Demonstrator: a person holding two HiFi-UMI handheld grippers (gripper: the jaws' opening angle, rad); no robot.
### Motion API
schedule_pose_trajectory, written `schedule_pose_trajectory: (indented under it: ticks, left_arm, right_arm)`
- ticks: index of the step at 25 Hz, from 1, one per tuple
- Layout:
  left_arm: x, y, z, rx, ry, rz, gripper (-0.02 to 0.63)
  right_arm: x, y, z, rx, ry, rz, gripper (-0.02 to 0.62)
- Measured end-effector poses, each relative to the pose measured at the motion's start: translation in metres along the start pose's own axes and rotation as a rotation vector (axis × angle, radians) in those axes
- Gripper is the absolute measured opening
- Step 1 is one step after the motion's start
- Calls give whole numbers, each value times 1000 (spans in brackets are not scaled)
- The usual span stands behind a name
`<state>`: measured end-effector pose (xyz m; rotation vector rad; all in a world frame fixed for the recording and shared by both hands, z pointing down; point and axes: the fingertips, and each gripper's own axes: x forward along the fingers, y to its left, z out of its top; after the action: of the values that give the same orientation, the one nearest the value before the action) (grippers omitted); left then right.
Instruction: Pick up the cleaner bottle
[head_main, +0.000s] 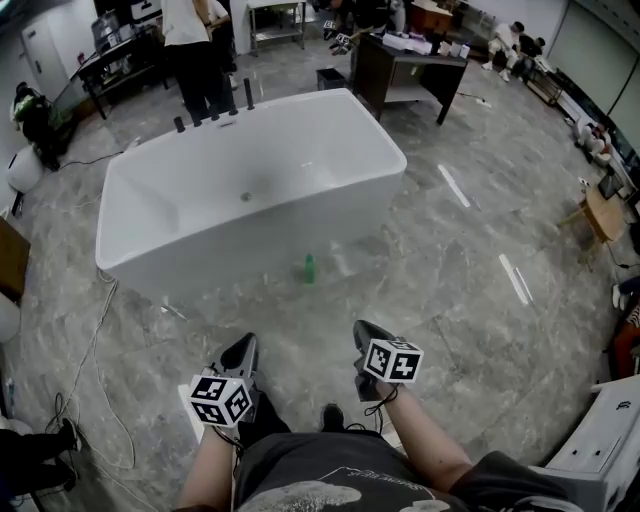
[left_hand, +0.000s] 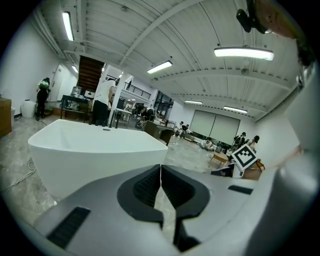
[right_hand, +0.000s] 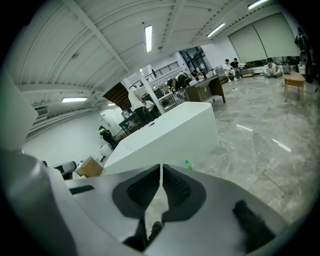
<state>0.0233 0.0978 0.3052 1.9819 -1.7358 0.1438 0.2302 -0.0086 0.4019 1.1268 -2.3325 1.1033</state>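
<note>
Cleaner bottle (head_main: 309, 268) well ahead of the fingers (head_main: 241, 356)

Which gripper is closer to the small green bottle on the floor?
Right, slightly. The right gripper is short of the small green bottle, to its right; the left gripper is short and left, farther off.

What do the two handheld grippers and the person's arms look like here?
Left gripper and right gripper match: dark tapered jaws, each carrying a white cube with black square markers. Seen close, the bodies are smooth grey with black ribbed pads. The person wears a dark grey printed T-shirt; no sleeves cover the forearms.
</note>
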Motion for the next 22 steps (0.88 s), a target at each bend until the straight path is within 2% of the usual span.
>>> schedule_pose_trajectory:
  ticks: [5, 10, 14, 18, 22]
  left_arm:
    - [28, 47, 13, -1, 31, -88, 15]
    - [45, 106, 31, -4, 81, -175, 15]
    - [58, 162, 38, 10, 124, -217, 15]
    - [69, 202, 33, 6, 168, -259, 15]
    - [82, 219, 25, 21, 214, -310, 15]
  right_arm:
    - [30, 11, 5, 28, -14, -96, 31]
    - [64, 46, 5, 70, -22, -180, 31]
    - [98, 72, 6, 112, -42, -245, 31]
    - [116, 88, -3, 139, -70, -312, 31]
    - [119, 90, -17, 173, -71, -380, 31]
